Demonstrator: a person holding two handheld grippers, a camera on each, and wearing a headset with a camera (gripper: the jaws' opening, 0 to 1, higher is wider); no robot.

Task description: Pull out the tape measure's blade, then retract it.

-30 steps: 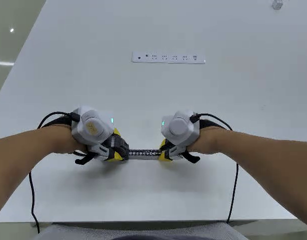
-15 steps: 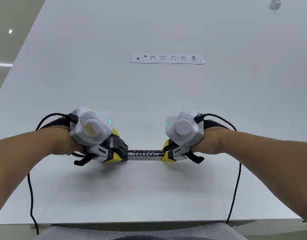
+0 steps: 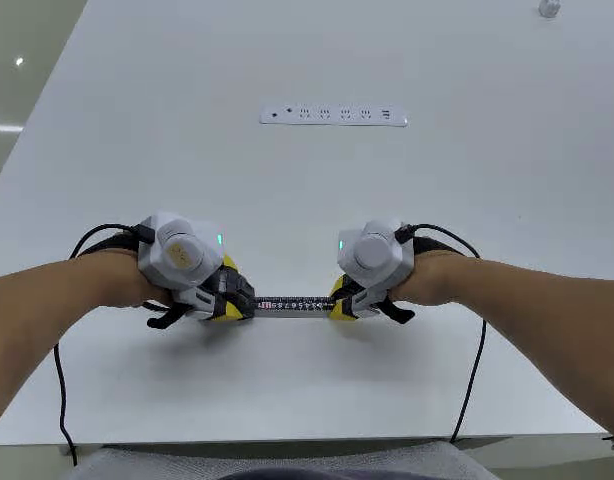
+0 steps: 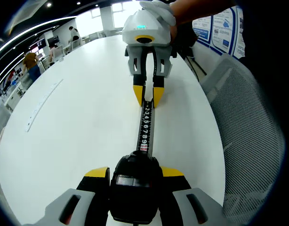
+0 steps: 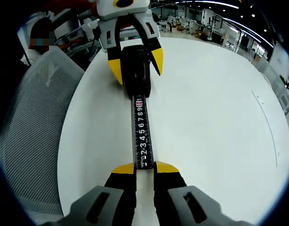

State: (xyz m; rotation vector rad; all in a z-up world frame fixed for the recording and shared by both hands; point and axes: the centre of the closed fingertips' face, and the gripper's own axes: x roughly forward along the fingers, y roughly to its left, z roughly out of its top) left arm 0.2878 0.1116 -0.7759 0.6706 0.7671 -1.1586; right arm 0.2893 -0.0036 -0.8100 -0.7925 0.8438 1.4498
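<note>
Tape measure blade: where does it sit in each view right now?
Head view: blade lies low centre, between left gripper and right gripper.
Left gripper view: runs up the middle to the right gripper.
Right gripper view: runs up the middle from the near jaws.
Shared landmark: the black case in the left gripper.

Near the worktop's (image 3: 287, 190) front edge, the left gripper (image 3: 230, 298) and right gripper (image 3: 338, 300) face each other. The blade (image 3: 292, 302) spans between them from the case (image 4: 135, 188) in the left one. A power strip (image 3: 333, 116) lies well behind.
</note>
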